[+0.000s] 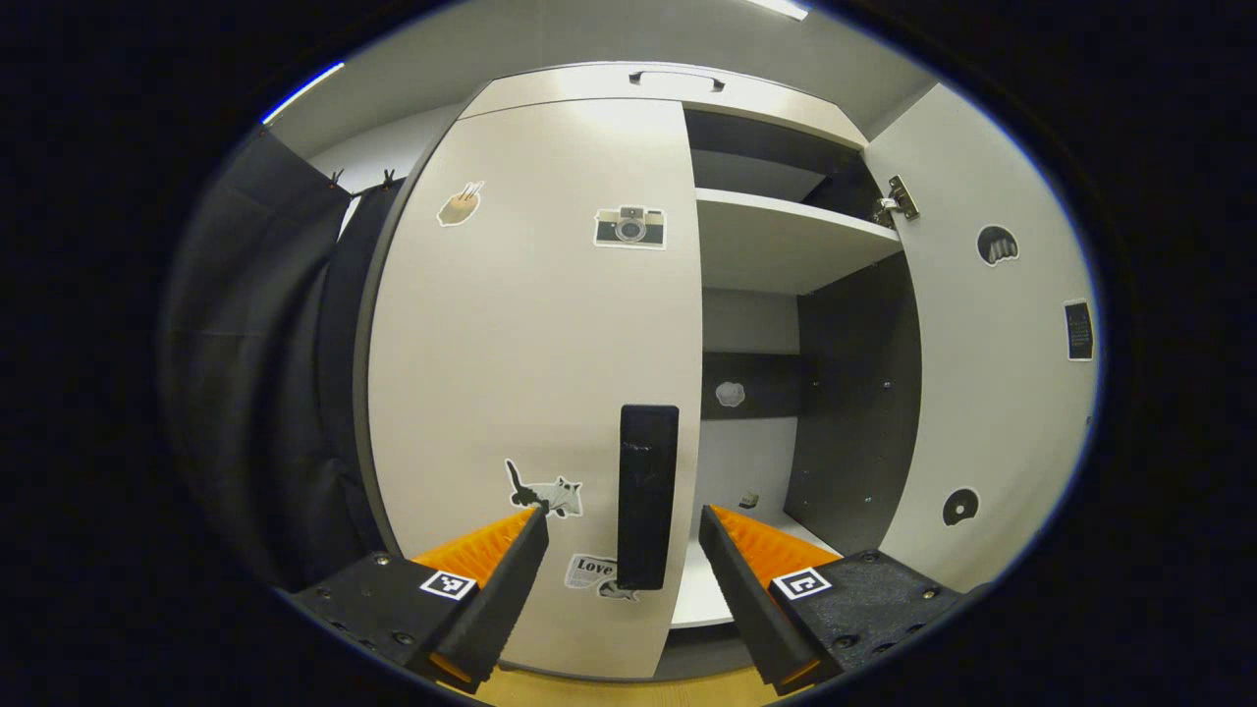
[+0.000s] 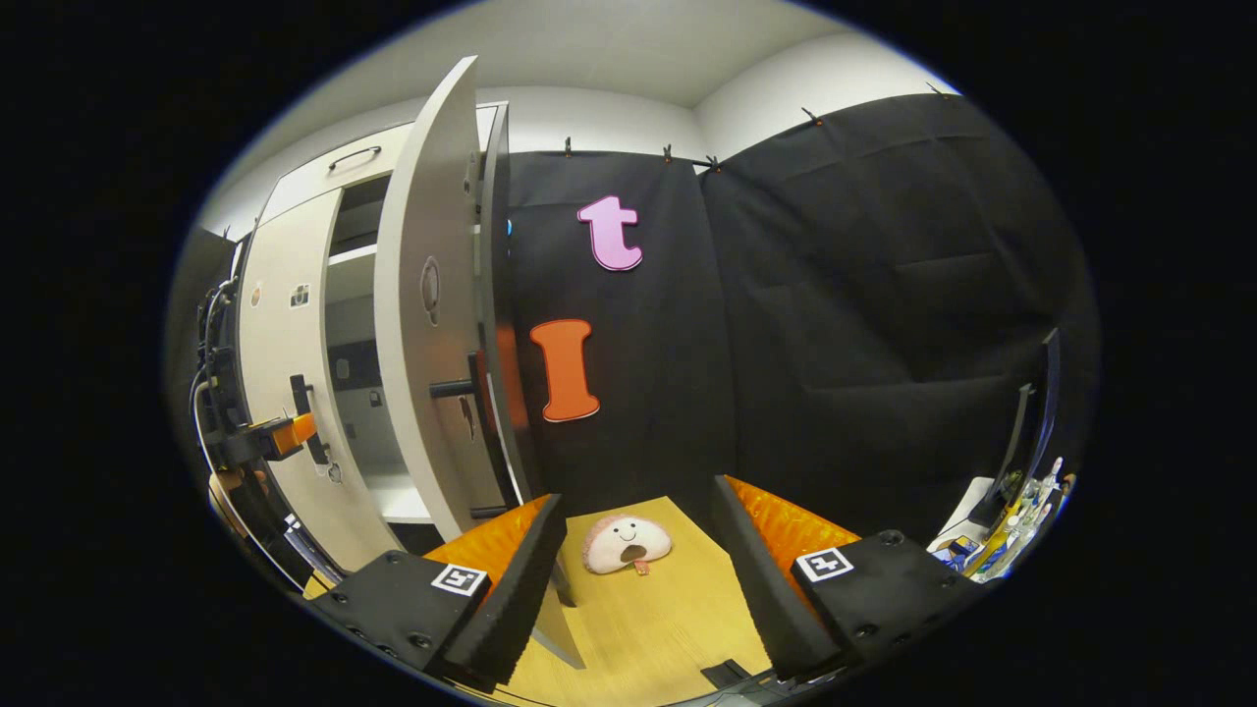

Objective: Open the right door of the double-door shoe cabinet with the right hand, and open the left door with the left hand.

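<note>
Left gripper view: the left tongs (image 1: 624,535) stand apart, straddling the black bar handle (image 1: 647,496) of the shut left door (image 1: 535,324); the right door (image 1: 992,344) hangs open. Next, they likely must clamp and pull.

Right gripper view: the right tongs (image 2: 638,520) are apart, holding nothing, near the open door's edge.

Two cabinet doors (image 1: 535,373) (image 1: 992,373), two handles (image 1: 647,496) (image 2: 454,389), one plush toy (image 2: 627,543)
</note>
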### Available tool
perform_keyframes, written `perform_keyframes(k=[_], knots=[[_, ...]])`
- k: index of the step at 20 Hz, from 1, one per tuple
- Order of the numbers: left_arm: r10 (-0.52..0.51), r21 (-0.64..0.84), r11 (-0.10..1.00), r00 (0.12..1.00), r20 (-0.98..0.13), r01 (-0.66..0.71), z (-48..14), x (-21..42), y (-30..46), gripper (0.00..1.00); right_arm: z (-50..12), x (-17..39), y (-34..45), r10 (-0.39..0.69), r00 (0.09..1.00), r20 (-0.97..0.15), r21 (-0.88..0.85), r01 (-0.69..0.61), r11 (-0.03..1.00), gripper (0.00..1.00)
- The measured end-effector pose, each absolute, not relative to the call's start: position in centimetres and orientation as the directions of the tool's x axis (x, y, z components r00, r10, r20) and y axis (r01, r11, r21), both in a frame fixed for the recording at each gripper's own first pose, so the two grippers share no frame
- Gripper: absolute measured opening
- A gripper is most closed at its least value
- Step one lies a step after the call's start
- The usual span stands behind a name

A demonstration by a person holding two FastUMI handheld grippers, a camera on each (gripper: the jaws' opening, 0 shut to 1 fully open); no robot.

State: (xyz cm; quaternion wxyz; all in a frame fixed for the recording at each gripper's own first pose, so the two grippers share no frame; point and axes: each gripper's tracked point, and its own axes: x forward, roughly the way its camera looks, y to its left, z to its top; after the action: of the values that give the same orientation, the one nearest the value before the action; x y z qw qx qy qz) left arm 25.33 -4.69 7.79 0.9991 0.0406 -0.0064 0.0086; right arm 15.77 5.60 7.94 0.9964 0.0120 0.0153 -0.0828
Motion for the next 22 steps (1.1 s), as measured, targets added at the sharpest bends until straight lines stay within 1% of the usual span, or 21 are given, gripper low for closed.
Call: perform_keyframes(k=[1, 2, 3, 4, 6, 7, 8, 9, 10, 11, 12, 13, 16, 18, 20, 22], knots=[[0.019, 0.085, 0.996, 1.0, 0.011, -0.02, 7.7, 25.8, -4.6, 0.94, 8.0, 15.8, 5.6, -0.166, 0.986, -0.031, 0.025, 0.167, 0.986, 0.99], [0.018, 0.086, 0.996, 1.0, 0.006, -0.018, 7.5, 26.2, -4.7, 0.92, 8.0, 15.8, 5.6, -0.168, 0.985, -0.029, 0.026, 0.168, 0.985, 0.99], [0.018, 0.089, 0.996, 1.0, 0.001, -0.018, 7.4, 26.8, -4.6, 0.92, 8.1, 15.9, 5.5, -0.17, 0.985, -0.026, 0.026, 0.171, 0.985, 0.99], [0.02, 0.094, 0.995, 1.0, -0.003, -0.019, 7.3, 27.1, -4.6, 0.94, 8.1, 15.9, 5.4, -0.173, 0.985, -0.025, 0.024, 0.173, 0.985, 0.99], [0.015, 0.098, 0.995, 1.0, -0.006, -0.015, 7.2, 27.5, -4.6, 0.89, 8.1, 15.9, 5.5, -0.173, 0.985, -0.025, 0.025, 0.174, 0.984, 0.99], [0.016, 0.097, 0.995, 1.0, -0.006, -0.015, 7.2, 27.6, -4.7, 0.8, 8.1, 15.9, 5.5, -0.172, 0.985, -0.027, 0.028, 0.173, 0.985, 0.99], [0.004, 0.093, 0.996, 1.0, -0.008, -0.003, 7.1, 27.6, -4.9, 0.72, 8.1, 15.9, 5.5, -0.171, 0.985, -0.029, 0.03, 0.172, 0.985, 0.99], [-0.01, 0.087, 0.996, 1.0, -0.011, 0.011, 7.0, 27.6, -5.4, 0.61, 8.1, 16.0, 5.6, -0.168, 0.985, -0.031, 0.031, 0.169, 0.985, 0.99], [-0.021, 0.083, 0.996, 1.0, -0.011, 0.022, 6.9, 27.7, -5.6, 0.54, 8.0, 16.0, 5.8, -0.164, 0.986, -0.032, 0.029, 0.165, 0.986, 0.99], [-0.021, 0.084, 0.996, 1.0, -0.013, 0.022, 7.0, 27.7, -5.7, 0.43, 7.9, 16.1, 5.7, -0.164, 0.986, -0.035, 0.023, 0.165, 0.986, 0.99], [-0.018, 0.094, 0.995, 1.0, -0.016, 0.019, 6.9, 27.6, -5.8, 0.37, 7.8, 16.0, 5.7, -0.166, 0.985, -0.041, 0.016, 0.167, 0.986, 0.99], [-0.022, 0.107, 0.994, 1.0, -0.02, 0.024, 6.8, 27.7, -5.8, 0.34, 7.7, 15.8, 5.7, -0.165, 0.985, -0.045, 0.01, 0.165, 0.986, 0.99], [-0.028, 0.087, 0.996, 0.999, -0.029, 0.03, 6.7, 27.4, -5.7, 0.3, 7.8, 15.8, 6.1, -0.152, 0.987, -0.046, 0.006, 0.152, 0.988, 0.99], [-0.036, 0.079, 0.996, 0.999, -0.029, 0.038, 6.8, 27.2, -5.6, 0.25, 7.8, 15.9, 6.5, -0.143, 0.989, -0.042, -0.003, 0.143, 0.99, 0.99], [-0.055, 0.094, 0.994, 0.998, -0.036, 0.058, 6.7, 26.8, -5.6, 0.23, 8.0, 16.0, 6.7, -0.134, 0.99, -0.036, -0.017, 0.133, 0.991, 0.99], [-0.081, 0.077, 0.993, 0.996, -0.034, 0.084, 6.5, 26.3, -5.5, 0.21, 8.2, 16.0, 7.0, -0.128, 0.991, -0.03, -0.025, 0.128, 0.992, 1.0]])
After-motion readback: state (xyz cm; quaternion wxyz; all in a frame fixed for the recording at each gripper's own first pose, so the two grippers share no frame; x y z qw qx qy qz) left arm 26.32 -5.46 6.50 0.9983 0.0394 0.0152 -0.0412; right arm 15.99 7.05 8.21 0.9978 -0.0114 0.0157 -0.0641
